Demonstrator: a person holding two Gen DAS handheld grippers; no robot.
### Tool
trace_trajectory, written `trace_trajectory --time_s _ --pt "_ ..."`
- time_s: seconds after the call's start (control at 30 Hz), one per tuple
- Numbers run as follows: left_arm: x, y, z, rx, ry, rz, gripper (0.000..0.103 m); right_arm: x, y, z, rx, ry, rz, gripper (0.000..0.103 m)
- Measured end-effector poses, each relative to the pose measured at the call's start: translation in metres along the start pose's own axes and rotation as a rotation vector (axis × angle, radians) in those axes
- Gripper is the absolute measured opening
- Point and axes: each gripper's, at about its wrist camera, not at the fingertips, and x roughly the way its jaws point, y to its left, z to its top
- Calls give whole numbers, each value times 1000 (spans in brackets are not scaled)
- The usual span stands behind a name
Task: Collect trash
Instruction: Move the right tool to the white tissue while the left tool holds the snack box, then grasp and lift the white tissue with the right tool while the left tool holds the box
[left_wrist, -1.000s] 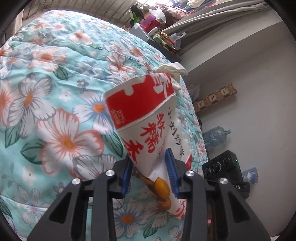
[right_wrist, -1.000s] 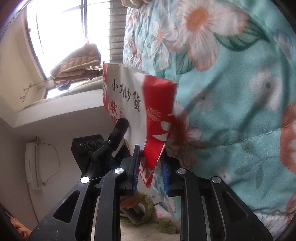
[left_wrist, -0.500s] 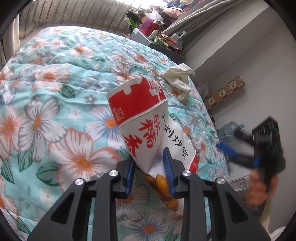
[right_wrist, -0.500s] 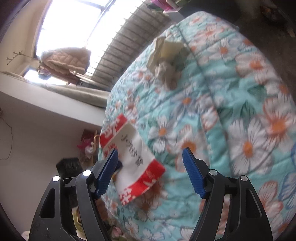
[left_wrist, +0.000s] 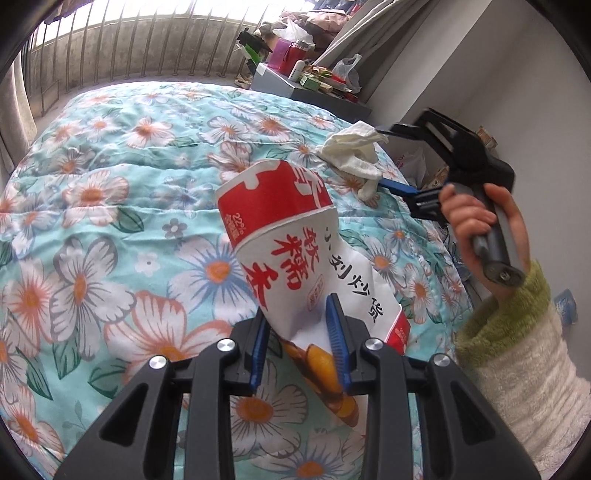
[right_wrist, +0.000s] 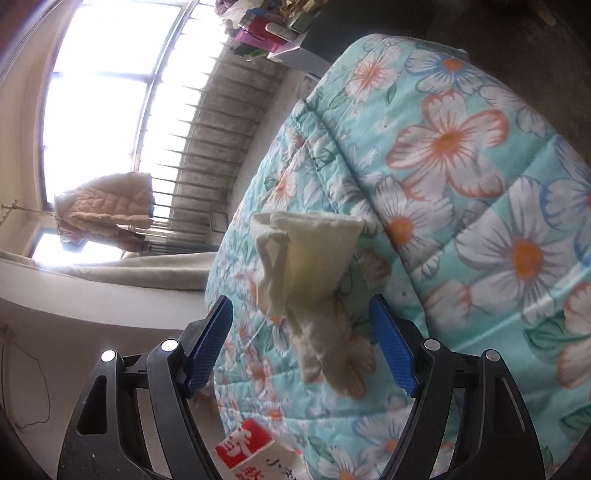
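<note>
My left gripper (left_wrist: 299, 325) is shut on a red and white snack bag (left_wrist: 295, 243) and holds it above the flowered quilt (left_wrist: 110, 184). The bag's top corner also shows at the bottom of the right wrist view (right_wrist: 251, 454). A crumpled white tissue (left_wrist: 352, 151) lies near the bed's right edge. My right gripper (right_wrist: 301, 332) is open, its blue pads on either side of the tissue (right_wrist: 310, 266) without touching it. The right gripper also shows in the left wrist view (left_wrist: 388, 158), reaching at the tissue.
A grey bedside cabinet (left_wrist: 306, 88) piled with clutter stands beyond the bed's far right corner. A barred window (left_wrist: 147, 40) runs behind the bed. A white wall (left_wrist: 517, 66) is close on the right. A padded jacket (right_wrist: 107, 206) hangs by the window.
My right gripper let go of the snack bag, opened, and moved up the bed to straddle the tissue. My left gripper kept the bag and rose a little.
</note>
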Motion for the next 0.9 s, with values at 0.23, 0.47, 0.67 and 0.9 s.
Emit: trace_trajectory --time_s 0.23,0.47,0.67,0.9 --pt "0 0 1 5 -2 2 29 27 17 -5 -86 -19 -89 55" --pt "-1 -2 2 9 -11 4 29 31 17 -9 -97 -22 -79 14" --pt "-4 -3 1 3 -22 0 29 -17 13 -27 -143 -22 -32 10" --pt "-12 -8 1 2 -52 -26 27 -68 3 -61 -179 -14 6 9"
